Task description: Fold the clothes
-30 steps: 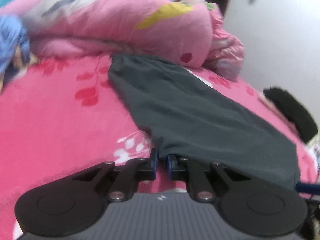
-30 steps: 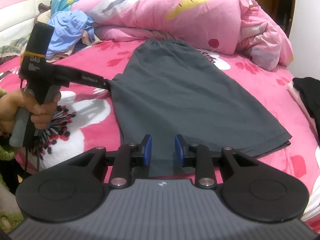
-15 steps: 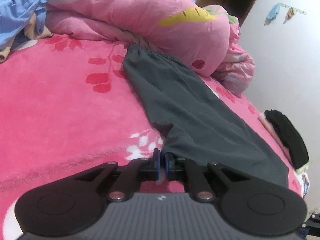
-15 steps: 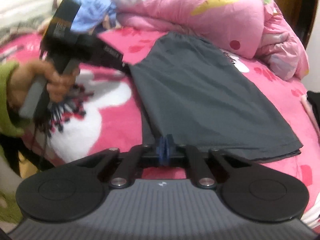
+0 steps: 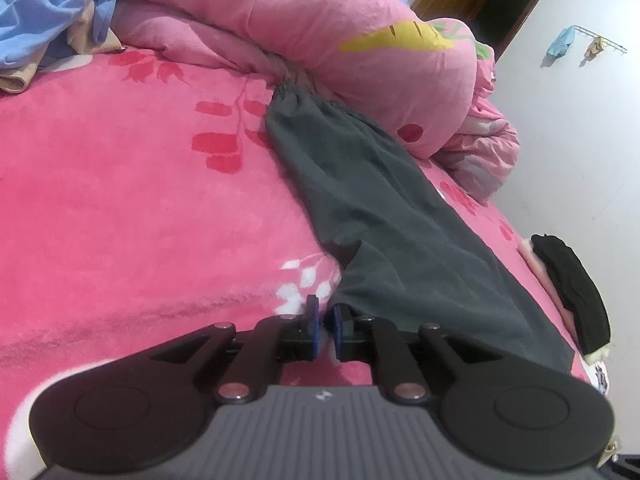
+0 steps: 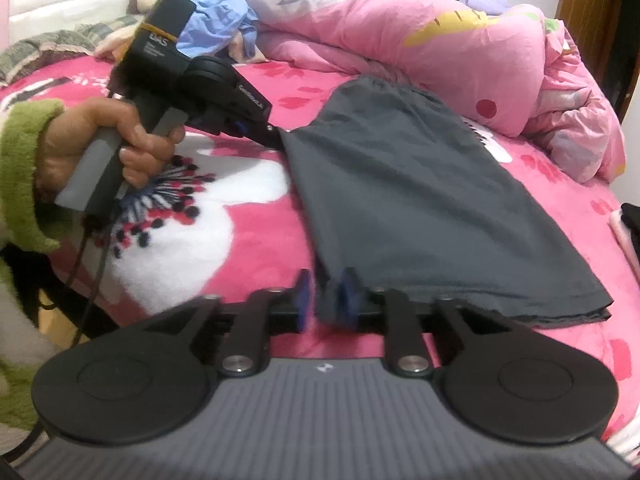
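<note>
Trousers [image 6: 420, 184] lie on the bed [image 6: 256, 216], waistband against the duvet [image 6: 400, 32] behind; clothes pile [image 6: 216, 20] far left.

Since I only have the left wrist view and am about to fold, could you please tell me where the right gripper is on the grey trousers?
Observer: The right gripper is at the near edge of the grey trousers, with cloth between its jaws; I cannot tell whether they are clamped.
Operator: Thank you. Does my left gripper really hold cloth?
Observer: Seen from the right wrist, the cloth is drawn to a point at the tip of the left gripper, so it looks held.
Operator: And the hem at the far right?
Observer: The hem lies flat on the bed, its layers stacked.
</note>
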`<act>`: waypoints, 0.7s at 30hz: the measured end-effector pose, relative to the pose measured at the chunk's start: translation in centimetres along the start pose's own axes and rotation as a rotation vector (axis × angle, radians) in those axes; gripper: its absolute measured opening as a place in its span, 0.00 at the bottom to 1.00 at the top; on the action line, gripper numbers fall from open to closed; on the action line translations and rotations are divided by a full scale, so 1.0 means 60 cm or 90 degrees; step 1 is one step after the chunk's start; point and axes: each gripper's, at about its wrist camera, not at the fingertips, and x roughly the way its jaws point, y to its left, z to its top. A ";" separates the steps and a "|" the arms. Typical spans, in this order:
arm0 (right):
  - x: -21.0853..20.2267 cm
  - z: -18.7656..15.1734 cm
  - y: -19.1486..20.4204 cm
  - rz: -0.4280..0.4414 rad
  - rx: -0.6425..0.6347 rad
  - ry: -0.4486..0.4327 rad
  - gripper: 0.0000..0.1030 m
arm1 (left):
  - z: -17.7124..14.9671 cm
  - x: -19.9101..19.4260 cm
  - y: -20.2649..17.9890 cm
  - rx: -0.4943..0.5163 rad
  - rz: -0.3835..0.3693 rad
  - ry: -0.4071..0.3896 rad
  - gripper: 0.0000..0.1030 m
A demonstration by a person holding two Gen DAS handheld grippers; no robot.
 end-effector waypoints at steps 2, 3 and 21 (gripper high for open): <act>-0.013 -0.004 -0.003 0.013 0.013 -0.006 0.30 | -0.001 -0.004 0.003 0.000 -0.004 0.002 0.17; -0.019 -0.005 -0.007 0.021 0.024 -0.010 0.30 | -0.002 -0.009 0.006 0.000 -0.003 0.003 0.21; 0.022 -0.029 -0.290 -0.182 0.318 -0.058 0.26 | -0.042 -0.016 -0.170 0.239 -0.062 0.001 0.41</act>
